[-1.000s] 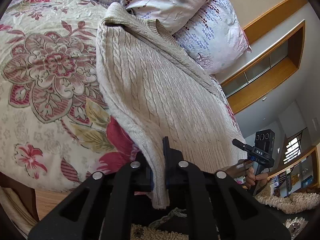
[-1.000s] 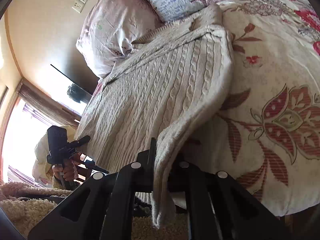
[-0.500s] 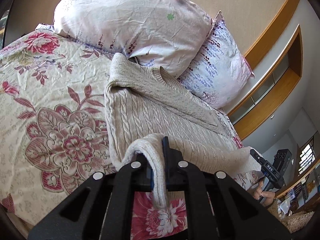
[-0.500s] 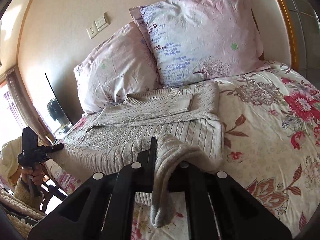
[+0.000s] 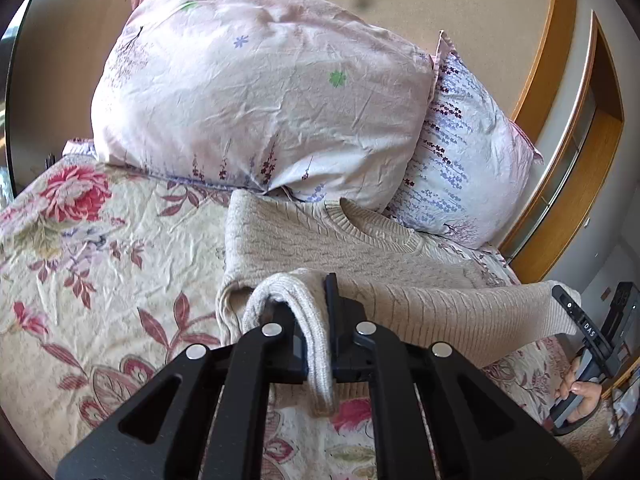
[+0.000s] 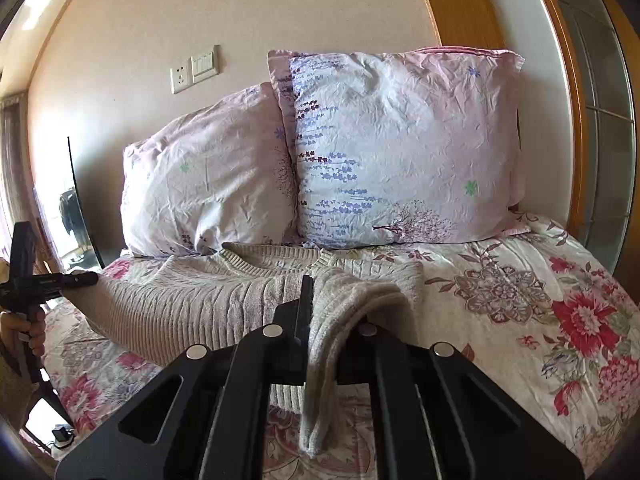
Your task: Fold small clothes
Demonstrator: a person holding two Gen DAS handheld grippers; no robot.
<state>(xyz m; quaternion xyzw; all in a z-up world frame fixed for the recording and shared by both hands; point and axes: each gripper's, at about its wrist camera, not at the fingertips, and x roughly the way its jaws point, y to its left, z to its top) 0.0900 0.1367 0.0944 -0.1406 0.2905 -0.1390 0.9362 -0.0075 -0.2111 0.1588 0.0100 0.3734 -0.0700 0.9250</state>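
Observation:
A beige cable-knit sweater (image 5: 320,240) lies on the floral bed, neckline toward the pillows; it also shows in the right wrist view (image 6: 208,280). My left gripper (image 5: 318,320) is shut on the sweater's hem at one corner, fabric draped over its fingers. My right gripper (image 6: 326,320) is shut on the hem at the other corner. The hem (image 5: 460,312) is lifted and stretched between both grippers, carried over the sweater's lower body toward the neckline. The right gripper shows at the right edge of the left wrist view (image 5: 580,320); the left one shows in the right wrist view (image 6: 52,280).
Two pink floral pillows (image 5: 260,92) (image 6: 400,148) lean on the wall behind the sweater. The floral bedspread (image 5: 100,260) extends left; in the right wrist view it extends right (image 6: 540,300). A wooden frame (image 5: 560,140) borders the bed's far side.
Both grippers have lifted the hem from the bed's foot and carried it up over the sweater toward the pillows. The lower half now doubles over the upper half.

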